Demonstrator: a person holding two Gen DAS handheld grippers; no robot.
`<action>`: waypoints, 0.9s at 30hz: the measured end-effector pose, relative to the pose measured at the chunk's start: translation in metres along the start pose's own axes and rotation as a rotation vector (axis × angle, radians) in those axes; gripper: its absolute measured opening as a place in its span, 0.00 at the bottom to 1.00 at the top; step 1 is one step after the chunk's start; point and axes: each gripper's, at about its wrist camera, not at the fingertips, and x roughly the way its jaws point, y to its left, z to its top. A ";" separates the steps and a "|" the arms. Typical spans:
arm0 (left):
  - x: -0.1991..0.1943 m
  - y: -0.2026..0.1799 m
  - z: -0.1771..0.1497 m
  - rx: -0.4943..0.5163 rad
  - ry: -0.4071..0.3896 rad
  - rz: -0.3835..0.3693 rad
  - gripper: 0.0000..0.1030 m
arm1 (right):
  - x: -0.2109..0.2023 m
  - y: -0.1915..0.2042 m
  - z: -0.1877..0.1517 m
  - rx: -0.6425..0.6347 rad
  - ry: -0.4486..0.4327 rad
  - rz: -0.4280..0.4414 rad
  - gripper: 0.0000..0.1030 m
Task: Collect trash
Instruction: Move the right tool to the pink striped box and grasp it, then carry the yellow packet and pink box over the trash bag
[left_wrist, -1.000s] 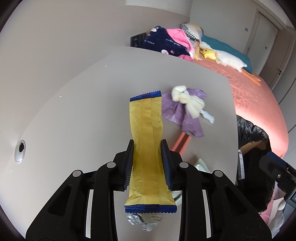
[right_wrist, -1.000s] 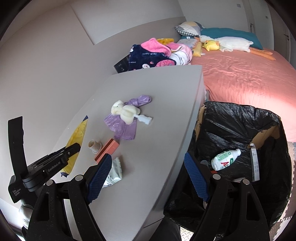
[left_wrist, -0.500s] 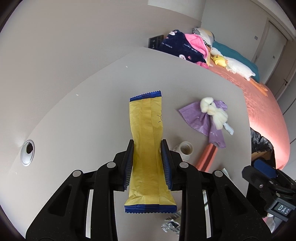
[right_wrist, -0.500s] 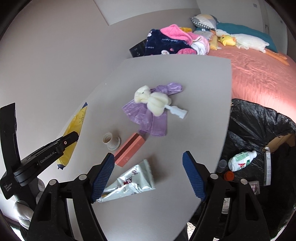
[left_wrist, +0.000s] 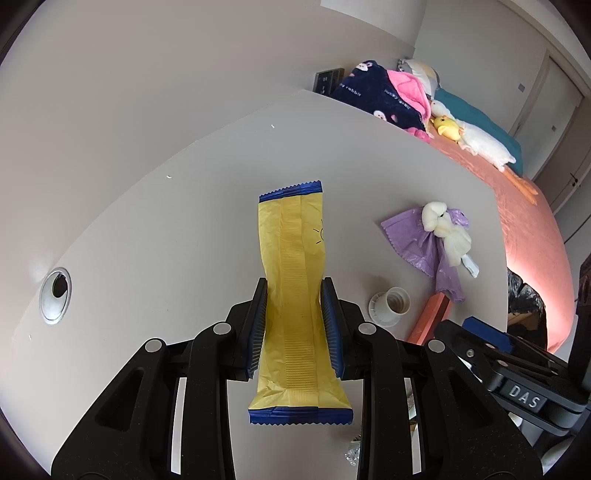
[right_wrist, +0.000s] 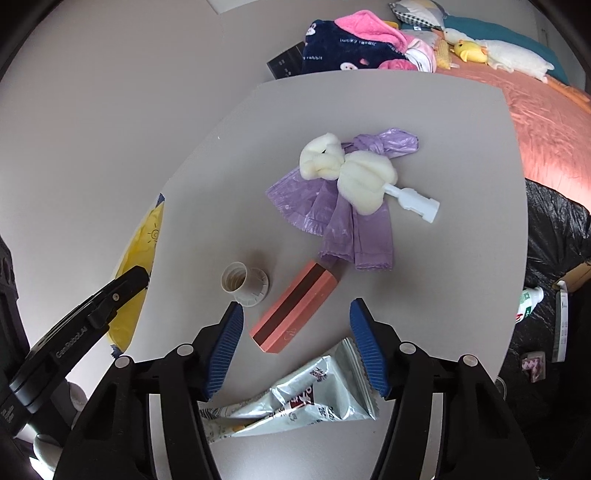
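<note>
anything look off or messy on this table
Yes. Litter is strewn over the table: a crumpled purple bag under a white foam wad, a pink box lying askew, a silver wrapper and a loose white cap.

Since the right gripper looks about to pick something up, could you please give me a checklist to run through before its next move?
1. Left gripper has a firm hold on the yellow wrapper: ok, both pads press its sides.
2. Right gripper is open for a grasp: ok, jaws wide apart and nothing between them.
3. A target lies within the jaws' line: ok, the pink box lies just ahead and the silver wrapper just below.
4. The white cap is clear of the left pad: cannot tell, it sits very close.
5. The black trash bag is open beside the table: ok.
</note>
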 end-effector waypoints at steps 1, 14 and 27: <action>0.000 0.000 0.000 0.001 0.000 0.000 0.27 | 0.002 0.001 0.000 0.002 0.004 -0.004 0.57; 0.000 0.004 0.001 -0.010 0.000 -0.010 0.27 | 0.027 0.017 0.009 -0.005 0.003 -0.069 0.41; -0.010 -0.005 0.000 0.008 -0.014 -0.059 0.27 | -0.004 0.009 0.004 0.006 -0.039 0.040 0.22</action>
